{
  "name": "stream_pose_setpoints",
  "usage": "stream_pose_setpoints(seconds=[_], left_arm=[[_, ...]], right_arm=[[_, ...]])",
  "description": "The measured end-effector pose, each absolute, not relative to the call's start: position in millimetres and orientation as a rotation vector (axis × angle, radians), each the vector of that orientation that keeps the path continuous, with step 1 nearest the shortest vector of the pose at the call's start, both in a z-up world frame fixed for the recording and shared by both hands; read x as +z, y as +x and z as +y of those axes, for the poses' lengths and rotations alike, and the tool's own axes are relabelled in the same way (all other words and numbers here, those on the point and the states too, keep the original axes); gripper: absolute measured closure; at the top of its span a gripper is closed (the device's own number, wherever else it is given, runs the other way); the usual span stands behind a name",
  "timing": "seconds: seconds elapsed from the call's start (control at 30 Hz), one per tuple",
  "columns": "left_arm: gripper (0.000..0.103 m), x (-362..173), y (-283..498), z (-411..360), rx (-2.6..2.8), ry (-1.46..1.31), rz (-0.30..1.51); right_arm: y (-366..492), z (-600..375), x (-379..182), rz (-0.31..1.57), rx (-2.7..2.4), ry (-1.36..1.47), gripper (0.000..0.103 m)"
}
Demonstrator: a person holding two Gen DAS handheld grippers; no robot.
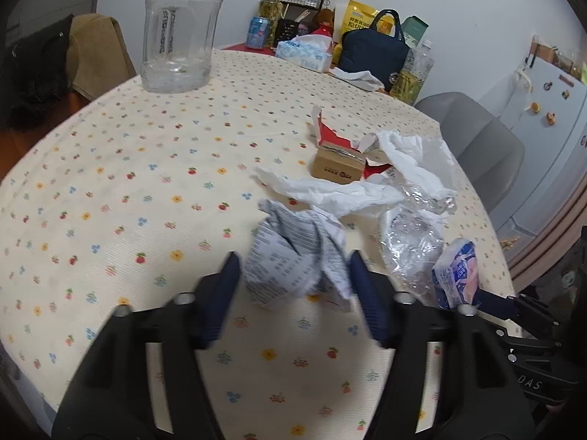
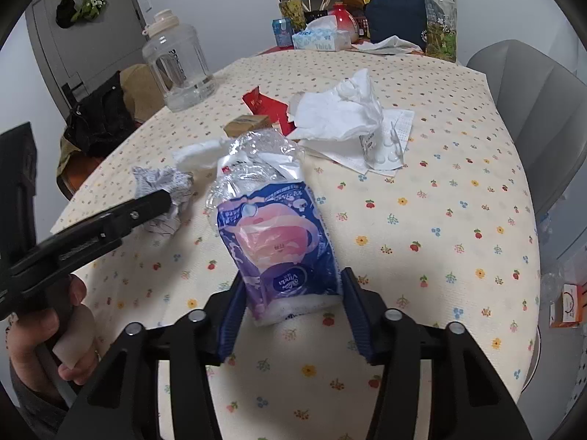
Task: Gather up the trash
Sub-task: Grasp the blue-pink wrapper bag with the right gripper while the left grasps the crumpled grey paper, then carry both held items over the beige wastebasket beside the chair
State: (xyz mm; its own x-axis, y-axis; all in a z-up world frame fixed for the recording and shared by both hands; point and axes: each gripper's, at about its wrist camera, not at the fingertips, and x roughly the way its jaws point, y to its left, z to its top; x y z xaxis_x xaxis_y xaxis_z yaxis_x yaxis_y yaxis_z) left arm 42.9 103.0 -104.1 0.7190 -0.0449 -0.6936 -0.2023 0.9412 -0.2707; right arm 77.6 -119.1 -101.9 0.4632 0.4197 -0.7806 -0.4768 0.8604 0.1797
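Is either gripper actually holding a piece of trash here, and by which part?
Nothing is held. The left gripper is open around the crumpled receipt; the right gripper is open around the tissue pack.

The setting is a home dining area. A round table carries a cream floral-print tablecloth [image 1: 146, 168]. A white refrigerator with small magnets [image 1: 550, 110] stands beside a grey moulded plastic chair [image 2: 532, 110]. A blue-and-white cardboard tissue box [image 2: 321, 39], a clear plastic water jug [image 1: 179, 29] and a navy fabric lunch bag [image 2: 396, 18] occupy the tabletop.
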Motion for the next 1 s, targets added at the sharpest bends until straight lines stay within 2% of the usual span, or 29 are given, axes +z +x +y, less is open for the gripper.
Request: stream_pose_setpoints(seconds=[0.1, 0.23, 0.47, 1.0], left_arm=[[0.069, -99, 39, 103, 0.094, -0.339, 0.750], [0.072, -85, 30, 105, 0.098, -0.344, 0.710], [0.072, -52, 20, 93, 0.081, -0.317, 0.635], [0.072, -24, 51, 4, -0.063, -0.180, 0.647]], right_arm=[[73, -125, -93, 0.919, 0.550, -0.059, 0.057], [68, -134, -81, 0.892, 0.550, -0.038, 0.059], [61, -151, -62, 0.843, 0.543, -0.011, 0.060], [63, -239, -43, 0.764, 0.405, 0.112, 0.060]])
